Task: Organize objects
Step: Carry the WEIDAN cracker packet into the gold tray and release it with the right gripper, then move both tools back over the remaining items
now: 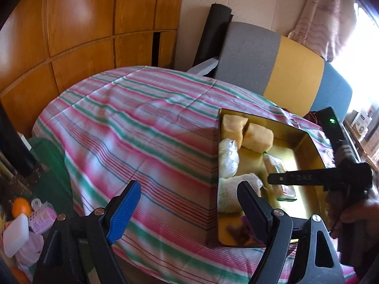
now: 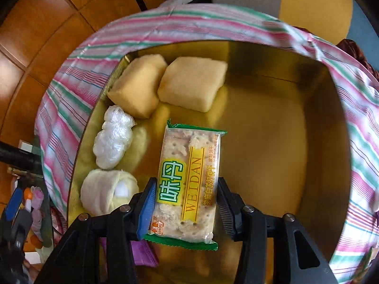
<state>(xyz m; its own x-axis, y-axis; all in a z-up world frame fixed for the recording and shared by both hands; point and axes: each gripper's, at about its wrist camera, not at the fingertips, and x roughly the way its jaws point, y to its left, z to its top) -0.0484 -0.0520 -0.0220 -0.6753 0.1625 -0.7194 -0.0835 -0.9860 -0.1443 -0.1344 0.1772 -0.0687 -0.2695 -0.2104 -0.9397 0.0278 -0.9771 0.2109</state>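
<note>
Lower left, the left gripper (image 1: 187,201) gapes empty above the striped cloth (image 1: 132,123). Right of it, inside the glossy gold tray (image 2: 315,118), the right gripper (image 2: 187,203) clamps a crinkly rectangular cracker packet (image 2: 189,179) beside two spongy yellow blocks (image 2: 189,85).

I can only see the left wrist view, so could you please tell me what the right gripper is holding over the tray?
Observer: The right gripper is shut on a cracker packet with green edges.
Operator: Thank you. Is there any writing on it?
Observer: Yes, a yellow band reads WEIDAN.
Operator: And what lies under the packet's near end?
Observer: A purple wrapper on the floor of the gold tray, partly hidden.
</note>
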